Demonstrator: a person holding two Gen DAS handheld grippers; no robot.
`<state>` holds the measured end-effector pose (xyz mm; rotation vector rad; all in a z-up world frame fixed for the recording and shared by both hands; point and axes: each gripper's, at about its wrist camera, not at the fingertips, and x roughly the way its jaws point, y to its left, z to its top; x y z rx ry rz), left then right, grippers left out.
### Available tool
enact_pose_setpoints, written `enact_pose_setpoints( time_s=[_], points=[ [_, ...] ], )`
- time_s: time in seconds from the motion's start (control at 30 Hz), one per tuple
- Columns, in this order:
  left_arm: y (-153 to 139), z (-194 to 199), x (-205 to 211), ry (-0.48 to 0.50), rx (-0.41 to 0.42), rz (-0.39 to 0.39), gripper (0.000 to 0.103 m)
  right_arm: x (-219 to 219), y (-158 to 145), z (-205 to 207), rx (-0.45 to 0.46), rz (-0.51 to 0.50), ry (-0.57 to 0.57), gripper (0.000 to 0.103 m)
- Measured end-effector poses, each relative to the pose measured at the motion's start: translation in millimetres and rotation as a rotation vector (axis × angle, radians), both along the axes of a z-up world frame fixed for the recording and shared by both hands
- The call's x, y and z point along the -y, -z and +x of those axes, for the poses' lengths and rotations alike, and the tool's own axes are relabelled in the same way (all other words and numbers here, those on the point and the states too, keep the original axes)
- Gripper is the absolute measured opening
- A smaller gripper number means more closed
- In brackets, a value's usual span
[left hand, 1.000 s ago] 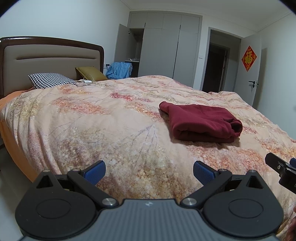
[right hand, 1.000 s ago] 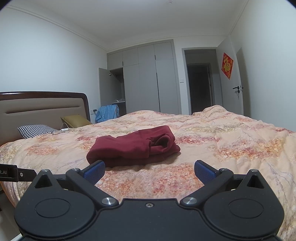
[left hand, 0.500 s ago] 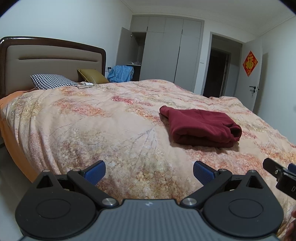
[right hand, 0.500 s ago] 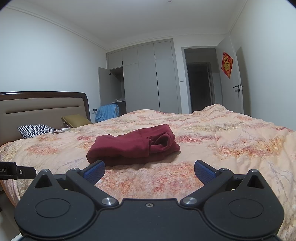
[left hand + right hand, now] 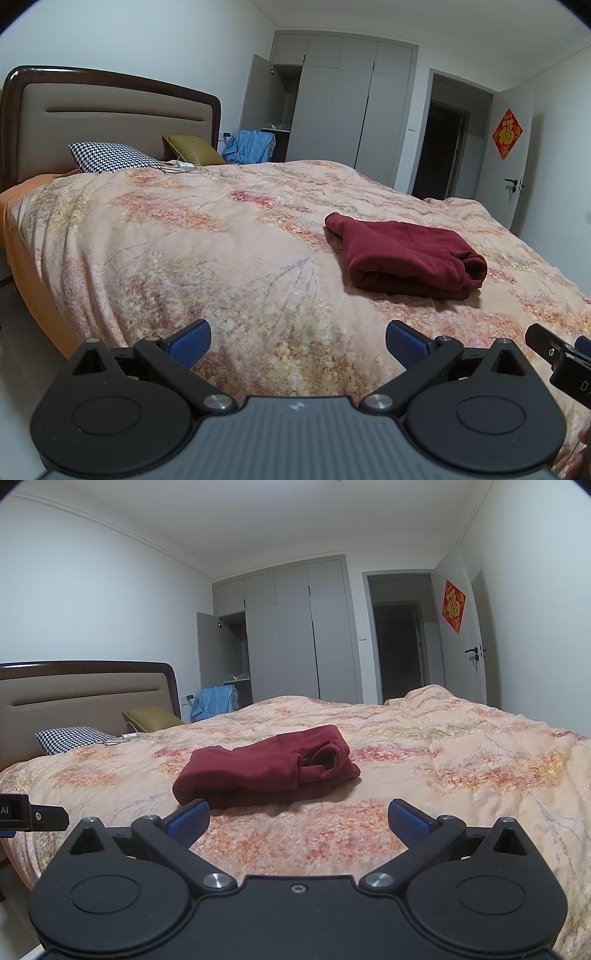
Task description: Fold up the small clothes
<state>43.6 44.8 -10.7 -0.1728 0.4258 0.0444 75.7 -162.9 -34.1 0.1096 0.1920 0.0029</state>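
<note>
Left wrist: left gripper (image 5: 298,339) wide open, empty | right gripper (image 5: 299,821) same | folded maroon garment (image 5: 404,260) mid-bed (image 5: 184,240), untouched

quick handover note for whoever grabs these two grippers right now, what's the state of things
Left gripper: open, empty, held short of the bed's near edge.
Right gripper: open, empty, just in front of the garment, not touching it.
Dark red garment: lies in a folded bundle on the floral duvet, toward the foot half of the bed, one corner poking out toward the headboard side.
Done: the garment looks folded and released.
Left: no other loose small clothes show on the duvet; maybe tuck that corner. The blue clothing by the wardrobe is out of reach.
</note>
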Motion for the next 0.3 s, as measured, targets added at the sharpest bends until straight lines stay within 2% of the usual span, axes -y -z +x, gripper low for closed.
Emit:
enact_pose_setpoints(
  time_s=[0.3],
  points=[
    [1.8,0.5,1.8,0.000,-0.012,0.004,0.103,1.3,0.4,2.3,-0.007,0.006,0.001,0.102]
  ],
)
